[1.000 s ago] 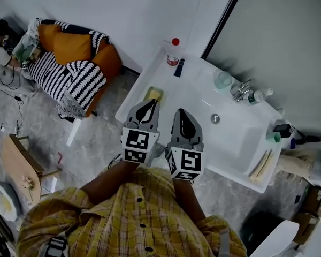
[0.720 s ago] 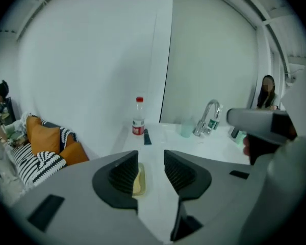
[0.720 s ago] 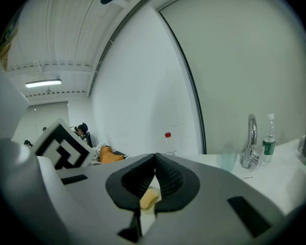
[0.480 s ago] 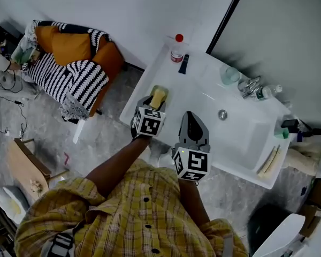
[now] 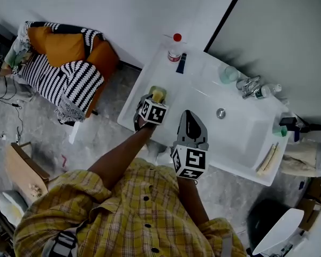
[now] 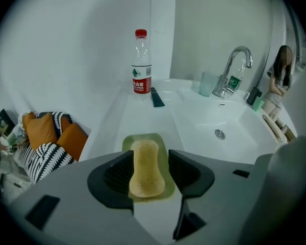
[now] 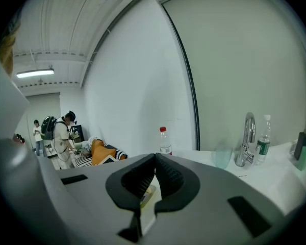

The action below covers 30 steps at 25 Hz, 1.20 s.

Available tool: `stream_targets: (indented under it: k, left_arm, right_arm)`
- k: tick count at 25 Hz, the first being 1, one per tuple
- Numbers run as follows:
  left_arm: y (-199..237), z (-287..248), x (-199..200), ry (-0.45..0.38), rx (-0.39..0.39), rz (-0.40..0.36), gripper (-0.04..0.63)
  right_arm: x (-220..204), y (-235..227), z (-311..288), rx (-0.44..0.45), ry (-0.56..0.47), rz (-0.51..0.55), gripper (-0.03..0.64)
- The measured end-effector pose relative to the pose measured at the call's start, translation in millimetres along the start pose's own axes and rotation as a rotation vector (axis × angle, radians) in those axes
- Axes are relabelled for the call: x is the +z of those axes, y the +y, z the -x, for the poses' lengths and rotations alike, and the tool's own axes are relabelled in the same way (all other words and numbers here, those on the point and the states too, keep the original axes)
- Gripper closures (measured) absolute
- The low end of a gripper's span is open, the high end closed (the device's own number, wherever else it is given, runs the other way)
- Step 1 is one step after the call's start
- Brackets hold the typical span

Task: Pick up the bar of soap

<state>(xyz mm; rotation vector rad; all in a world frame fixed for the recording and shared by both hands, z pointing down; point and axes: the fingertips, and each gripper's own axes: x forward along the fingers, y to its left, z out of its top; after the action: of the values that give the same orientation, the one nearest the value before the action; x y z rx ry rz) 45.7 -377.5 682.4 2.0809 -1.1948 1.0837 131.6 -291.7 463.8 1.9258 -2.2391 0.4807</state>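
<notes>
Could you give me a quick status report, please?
Left gripper opening, jaws astride the bar of soap, no grip. Right gripper shut, empty. Soap lies in green dish; nothing blocking.

Free counter (image 6: 143, 114) surrounds the dish (image 6: 162, 138) holding the bar of soap (image 6: 147, 168); bottle (image 6: 141, 65) and tube (image 6: 157, 98) stand well beyond.

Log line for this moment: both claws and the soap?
left claw: opening, soap bar between, ungripped | soap bar: in green dish | right claw: shut, empty

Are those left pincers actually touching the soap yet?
Cannot tell. In the left gripper view the soap bar lies between the opening jaws of the left gripper; green dish shows beside one jaw, but the other's edge overlaps the soap.
</notes>
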Motion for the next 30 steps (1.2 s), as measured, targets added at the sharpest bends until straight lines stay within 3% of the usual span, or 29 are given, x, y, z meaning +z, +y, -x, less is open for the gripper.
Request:
stream_targets:
  k: [13,23,30]
  left_arm:
    - [14.6,-27.0,-8.3,0.16,0.009,0.019,0.394]
    - [6.6,-41.7,-13.6,0.345,-0.083,0.029,0.393]
    - [6.4,-43.8,-10.3,0.346,-0.073,0.014,0.386]
  right_arm:
    - [-1.5,0.3,-15.0,0.018,0.024,-0.003,0.609]
    - [-5.8,2.9,-19.0,0.042,0.038,-0.01,0.609]
    - [-8.3,-7.2,-19.3,0.018,0.046,-0.023,0.609]
